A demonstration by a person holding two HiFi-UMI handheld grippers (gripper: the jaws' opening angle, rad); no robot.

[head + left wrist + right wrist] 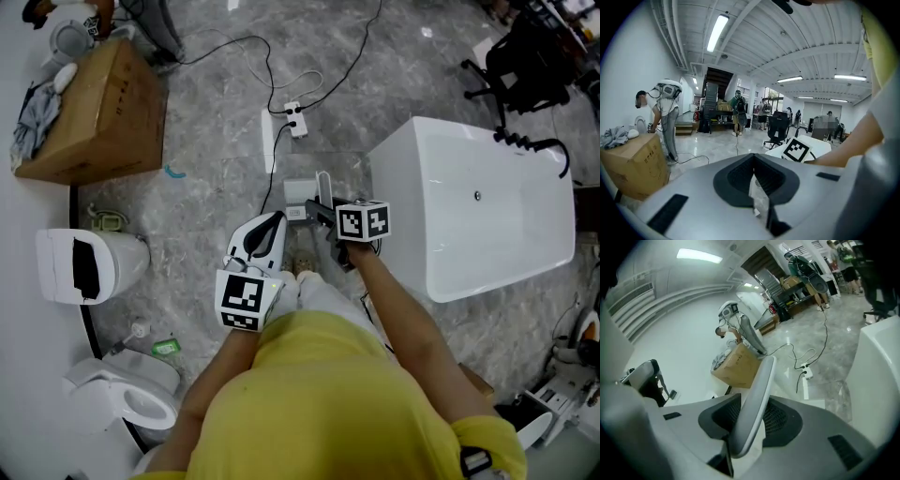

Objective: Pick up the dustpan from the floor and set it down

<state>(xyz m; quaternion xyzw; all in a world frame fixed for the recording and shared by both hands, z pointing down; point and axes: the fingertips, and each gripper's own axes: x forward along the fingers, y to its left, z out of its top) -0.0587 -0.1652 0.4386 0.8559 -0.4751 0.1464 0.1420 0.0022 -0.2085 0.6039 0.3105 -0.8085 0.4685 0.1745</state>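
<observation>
A: On your far left, a cardboard box (103,108) sits by the wall with cloth heaped on its end. Nearer you are a white container with a dark opening (89,264) and a toilet (131,403).

B: Next comes your left gripper (754,164). You have its jaws pinched together, with only a thin slit between the dark pads. Something pale shows in that slit, but it's too small to name.

A: In your head view that gripper points forward, close in front of your body. Beyond it a power strip (294,117) lies on the grey marbled floor (216,122), with cables trailing off from it.

B: The dustpan (298,193) is straight ahead of you, low down by the near left corner of the bathtub (398,187). From these views you can't tell whether it rests on the floor or hangs just clear of it.

A: Your right gripper (321,212) is clamped on the dustpan's grey handle (759,380). The handle runs slantwise up between the jaws, with a pad pressed to each side.

B: The white bathtub fills your right side, and a black office chair (525,61) stands past its far end.
</observation>
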